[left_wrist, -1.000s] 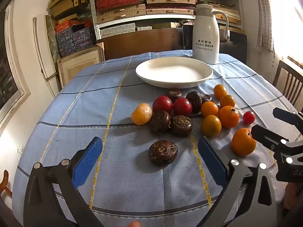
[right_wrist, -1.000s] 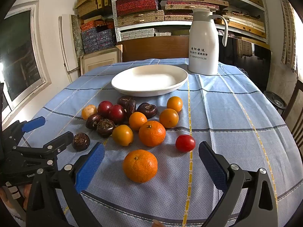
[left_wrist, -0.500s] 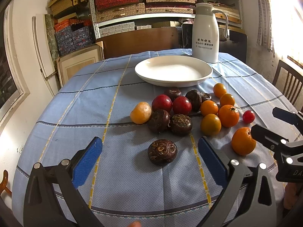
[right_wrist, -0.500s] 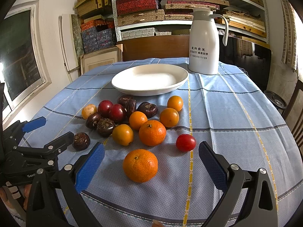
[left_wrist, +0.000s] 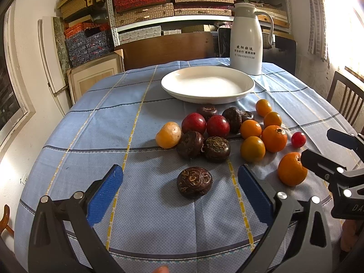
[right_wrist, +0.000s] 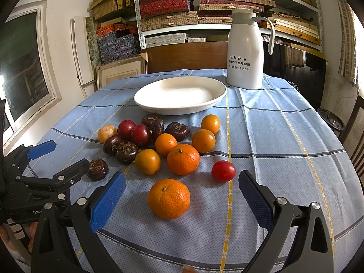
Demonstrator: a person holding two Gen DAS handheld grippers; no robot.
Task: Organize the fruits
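Note:
Several fruits lie loose on a blue checked tablecloth, in front of an empty white plate [left_wrist: 207,84] [right_wrist: 179,94]. A dark brown fruit [left_wrist: 194,182] [right_wrist: 97,169] lies alone nearest my left gripper [left_wrist: 180,190], which stands open just short of it. A large orange [right_wrist: 168,198] [left_wrist: 291,168] lies between the blue pads of my open right gripper [right_wrist: 182,199], a little ahead of them. Beyond sit more oranges [right_wrist: 183,159], two dark red plums [left_wrist: 218,126], other brown fruits [left_wrist: 216,149] and a small red tomato [right_wrist: 223,171] [left_wrist: 298,139].
A tall white thermos jug [left_wrist: 246,39] [right_wrist: 246,50] stands behind the plate at the far right. Shelves of boxes fill the back wall. A wooden chair [left_wrist: 345,100] stands at the table's right side. The tablecloth's near edge [left_wrist: 182,253] runs just under both grippers.
Both grippers have edged slightly forward toward the fruits; the fruits and plate have not moved. Both stay open.

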